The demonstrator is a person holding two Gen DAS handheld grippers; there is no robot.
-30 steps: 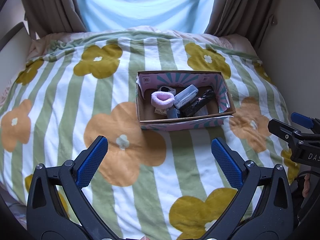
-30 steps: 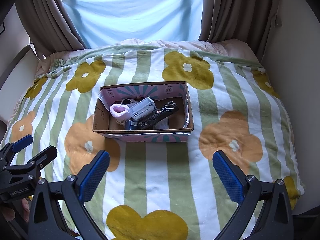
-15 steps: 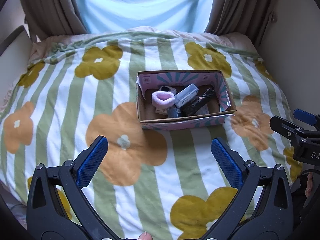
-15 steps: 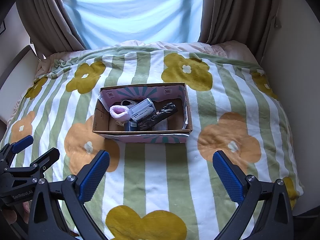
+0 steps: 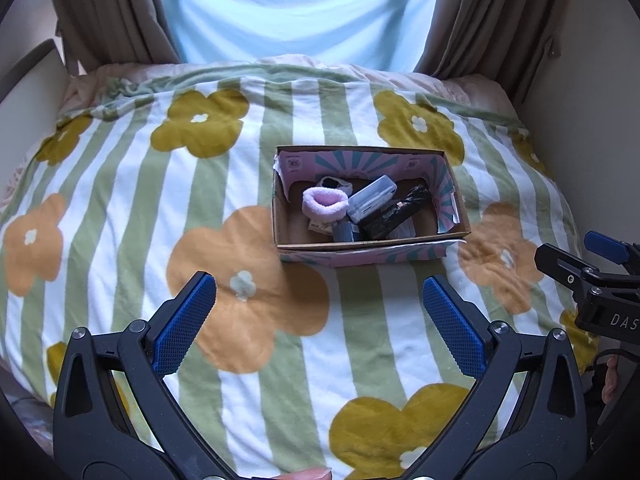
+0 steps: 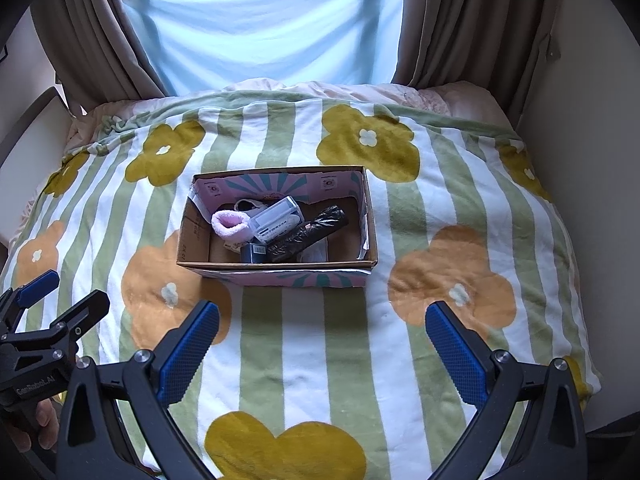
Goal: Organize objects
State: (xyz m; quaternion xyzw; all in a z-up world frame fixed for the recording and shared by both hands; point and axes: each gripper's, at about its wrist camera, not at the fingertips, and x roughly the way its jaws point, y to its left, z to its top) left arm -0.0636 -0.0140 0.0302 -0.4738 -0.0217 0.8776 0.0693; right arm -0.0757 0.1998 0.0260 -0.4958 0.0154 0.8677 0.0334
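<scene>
I see the bed [image 6: 320,352] filling both views, its blanket striped green and white with big yellow and orange flowers, and beyond its far edge the pale blue curtain [image 6: 264,28] hangs between brown drapes [image 6: 464,24]. Near the middle of the bed sits the box [image 6: 280,274], open at the top, cardboard inside with a pink and teal pattern on its walls; in my left view it lies a little right of centre [image 5: 360,254]. My right gripper [image 6: 322,338] hangs over the near part of the bed with its blue-padded fingers spread wide and nothing between them, well short of the box. My left gripper [image 5: 320,308] is the same: spread wide, empty, over the orange flower on the near side of the box. Each gripper shows at the edge of the other's view, the left one at the near left, the right one at the near right. Inside the box, a black wrapped roll [image 6: 308,234] lies slantwise right of centre, touching a clear case [image 6: 276,220] that leans against it. A pink fuzzy sock [image 6: 230,226] sits to the left of the case, and a small dark blue box [image 6: 253,253] stands just near of them by the front wall.
</scene>
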